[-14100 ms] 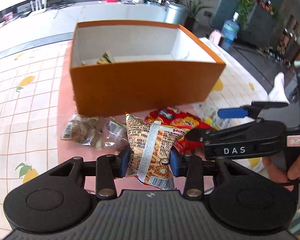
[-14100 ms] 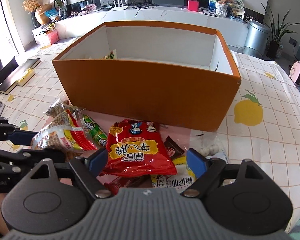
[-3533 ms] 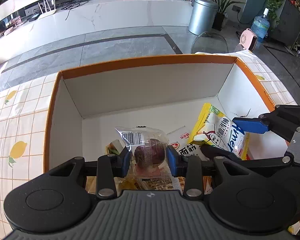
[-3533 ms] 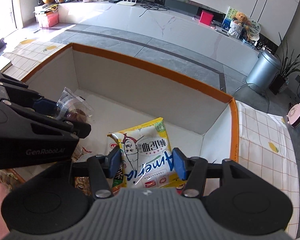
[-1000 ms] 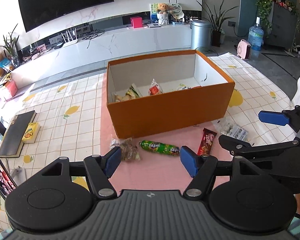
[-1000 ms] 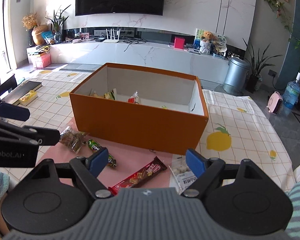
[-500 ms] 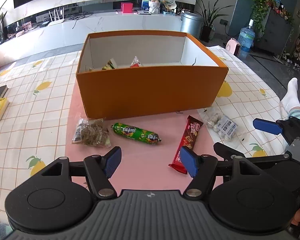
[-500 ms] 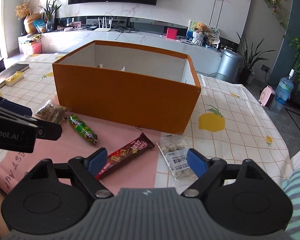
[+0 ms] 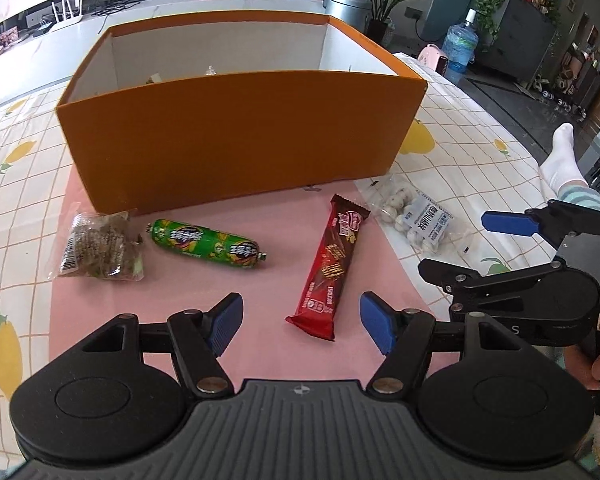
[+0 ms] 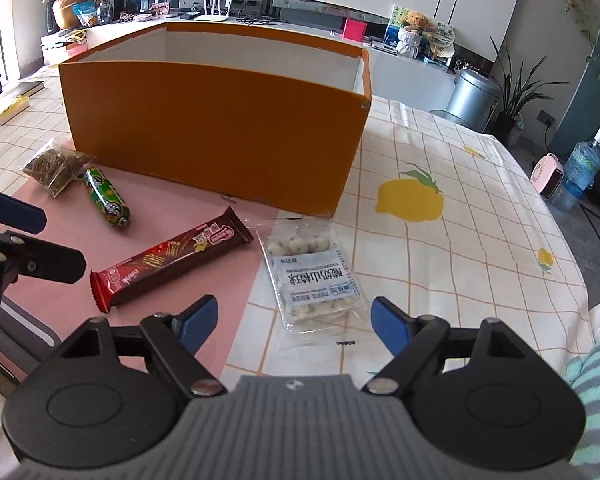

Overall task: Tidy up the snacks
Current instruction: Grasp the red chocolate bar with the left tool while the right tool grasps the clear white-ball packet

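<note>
Left tool (image 9: 301, 322) gaping, empty, over the wafer bar (image 9: 330, 267), lengthwise between its jaws; right tool (image 10: 293, 325) gaping, narrowing slightly, empty, astride the candy bag (image 10: 312, 274).

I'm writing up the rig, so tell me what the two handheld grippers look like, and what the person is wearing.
Both the left gripper and right gripper are black, with blue-padded fingers, silver pivot screws, round side discs and a ribbed grey base. White lettering marks their sides. The person wears a teal-and-white striped sleeve and a white sock.
</note>
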Motion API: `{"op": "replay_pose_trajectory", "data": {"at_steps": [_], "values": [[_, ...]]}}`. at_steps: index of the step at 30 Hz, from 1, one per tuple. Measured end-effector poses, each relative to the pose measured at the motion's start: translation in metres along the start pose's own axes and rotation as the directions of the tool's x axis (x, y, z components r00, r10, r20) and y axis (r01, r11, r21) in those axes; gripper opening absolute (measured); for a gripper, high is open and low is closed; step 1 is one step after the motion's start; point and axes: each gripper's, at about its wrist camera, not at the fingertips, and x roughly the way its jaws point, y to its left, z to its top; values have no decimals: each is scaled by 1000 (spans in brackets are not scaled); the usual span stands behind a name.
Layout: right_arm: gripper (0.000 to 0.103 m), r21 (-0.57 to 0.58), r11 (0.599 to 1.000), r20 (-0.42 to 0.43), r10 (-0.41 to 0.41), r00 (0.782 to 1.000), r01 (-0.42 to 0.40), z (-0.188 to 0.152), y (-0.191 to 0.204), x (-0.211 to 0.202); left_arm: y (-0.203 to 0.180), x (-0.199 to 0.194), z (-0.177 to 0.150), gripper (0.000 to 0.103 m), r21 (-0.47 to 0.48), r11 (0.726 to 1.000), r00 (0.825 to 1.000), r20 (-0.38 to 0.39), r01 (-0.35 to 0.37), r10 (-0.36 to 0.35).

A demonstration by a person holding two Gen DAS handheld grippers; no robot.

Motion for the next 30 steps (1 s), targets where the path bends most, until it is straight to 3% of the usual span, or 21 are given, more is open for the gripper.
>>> {"op": "replay_pose_trajectory", "data": {"at_steps": [7,12,14,17,22,26,30], "values": [[81,-94,996,-9,-4,1000,3,15,-11,25,-10,27,10,76,3,1000,1000,-28,5,-5],[81,-3,998,-61,57,997,-57,27,-31,44,-12,43,14,69,5,1000,999,-52,-15,15],[77,36,996,-74,83,994,-80,27,-35,48,-11,48,14,66,-10,1000,998,-57,-18,17],[65,55,992,-95,117,989,-112,25,-32,51,-10,51,14,56,-27,1000,998,-63,-15,13],[61,61,992,-94,115,989,-110,21,-25,48,-8,50,13,38,-36,999,998,-64,-4,1],[61,117,986,-101,129,987,-117,18,-22,44,-8,46,14,34,-41,999,997,-70,-32,29],[60,149,982,-108,136,985,-119,15,-13,39,3,41,14,34,-103,993,993,-106,-64,53]]}}
